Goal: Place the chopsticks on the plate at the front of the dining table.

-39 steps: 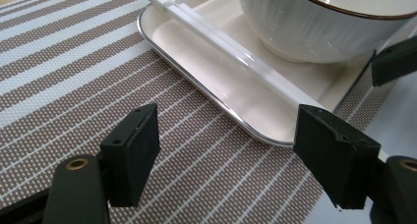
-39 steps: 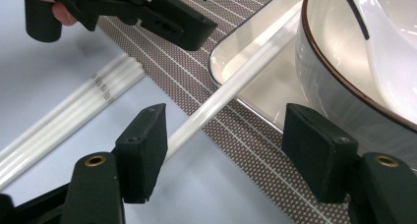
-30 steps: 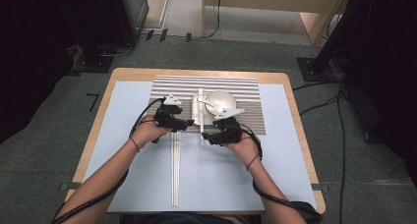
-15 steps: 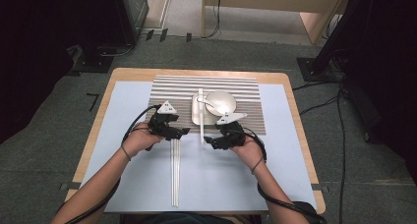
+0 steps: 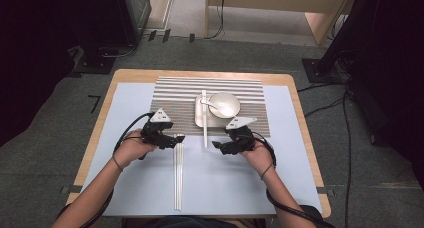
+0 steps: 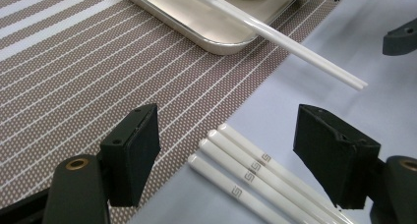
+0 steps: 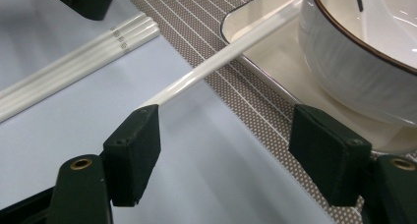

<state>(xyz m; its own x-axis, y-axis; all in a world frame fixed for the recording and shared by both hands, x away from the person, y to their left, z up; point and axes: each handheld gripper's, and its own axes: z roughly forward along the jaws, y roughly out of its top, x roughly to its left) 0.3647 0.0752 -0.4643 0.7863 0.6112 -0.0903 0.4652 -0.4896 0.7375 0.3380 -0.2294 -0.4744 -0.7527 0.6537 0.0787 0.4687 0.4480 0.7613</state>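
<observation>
I had both jaw pairs apart and seemingly empty: left gripper (image 5: 176, 139) over the chopsticks (image 5: 178, 175) at centre frame, right gripper (image 5: 216, 146) beside the tray (image 5: 199, 119).

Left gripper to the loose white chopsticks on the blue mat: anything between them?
Nothing visible. The left gripper has open jaws around the ends of the three white chopsticks lying side by side on the blue mat.

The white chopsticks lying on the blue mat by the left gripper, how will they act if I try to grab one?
The chopsticks look glossy and rounded, so one would probably slip or roll between the left gripper's open jaws. They seem stiff and thin. Lying packed side by side, one is likely hard to single out.
</observation>
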